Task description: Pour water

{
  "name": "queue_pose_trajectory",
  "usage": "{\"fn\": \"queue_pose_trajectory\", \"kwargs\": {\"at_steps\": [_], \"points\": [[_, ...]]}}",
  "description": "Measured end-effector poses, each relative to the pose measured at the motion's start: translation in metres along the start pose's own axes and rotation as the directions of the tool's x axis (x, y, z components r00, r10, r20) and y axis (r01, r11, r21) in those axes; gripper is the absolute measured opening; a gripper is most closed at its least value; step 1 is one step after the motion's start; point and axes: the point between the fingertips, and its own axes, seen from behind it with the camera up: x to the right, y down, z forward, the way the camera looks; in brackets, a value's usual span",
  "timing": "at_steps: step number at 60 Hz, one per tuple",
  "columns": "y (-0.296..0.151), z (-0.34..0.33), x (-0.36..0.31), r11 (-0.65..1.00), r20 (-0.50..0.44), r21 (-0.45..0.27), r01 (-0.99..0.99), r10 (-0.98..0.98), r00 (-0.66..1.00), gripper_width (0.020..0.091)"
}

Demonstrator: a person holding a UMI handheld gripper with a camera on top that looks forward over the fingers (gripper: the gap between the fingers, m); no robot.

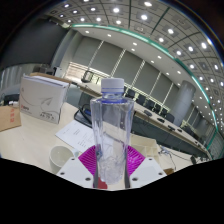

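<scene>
Bottle upright, clamped in hand-held gripper

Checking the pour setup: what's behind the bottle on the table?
Through and around the clear bottle, held in the gripper, papers and a cardboard box show on the table. A white cup sits beside it. Anything directly behind the pads is covered.

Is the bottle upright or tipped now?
Upright. The bottle stands vertical between the jaws' pink pads, its white cap on top; the cup sits beside it.
</scene>
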Motion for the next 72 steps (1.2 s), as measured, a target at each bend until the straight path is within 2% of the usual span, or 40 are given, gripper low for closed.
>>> {"fn": "queue_pose_trajectory", "kwargs": {"at_steps": [12,23,29,30,32,40,42,44,46,47,49,53,61,72], "points": [[0.038,0.033,-0.01,0.948,0.104,-0.02,-0.319,0.319,0.942,0.0357],[0.077,0.047,-0.024,0.923,0.157,-0.066,-0.379,0.384,0.91,0.0357],[0.105,0.049,-0.031,0.917,0.146,-0.112,-0.384,0.397,0.906,0.0368],[0.101,0.049,-0.029,0.916,0.149,-0.086,-0.392,0.401,0.904,0.0368],[0.106,0.044,-0.027,0.915,0.145,-0.083,-0.394,0.402,0.904,0.0372],[0.107,0.038,-0.028,0.915,0.144,-0.062,-0.398,0.403,0.904,0.0508],[0.112,0.037,-0.03,0.915,0.14,-0.084,-0.395,0.403,0.905,0.0557],[0.119,0.038,-0.032,0.912,0.142,-0.116,-0.394,0.408,0.902,0.0665],[0.123,0.036,-0.036,0.907,0.147,-0.141,-0.397,0.416,0.898,0.0846],[0.124,0.034,-0.037,0.904,0.146,-0.15,-0.4,0.421,0.895,0.0867],[0.126,0.03,-0.036,0.898,0.138,-0.166,-0.407,0.43,0.892,0.0822],[0.127,0.018,-0.033,0.89,0.108,-0.196,-0.412,0.438,0.893,0.0866],[0.112,-0.026,-0.029,0.89,0.041,-0.236,-0.39,0.41,0.911,0.0859],[0.07,-0.115,-0.049,0.882,-0.026,-0.282,-0.378,0.387,0.922,0.086]]}}
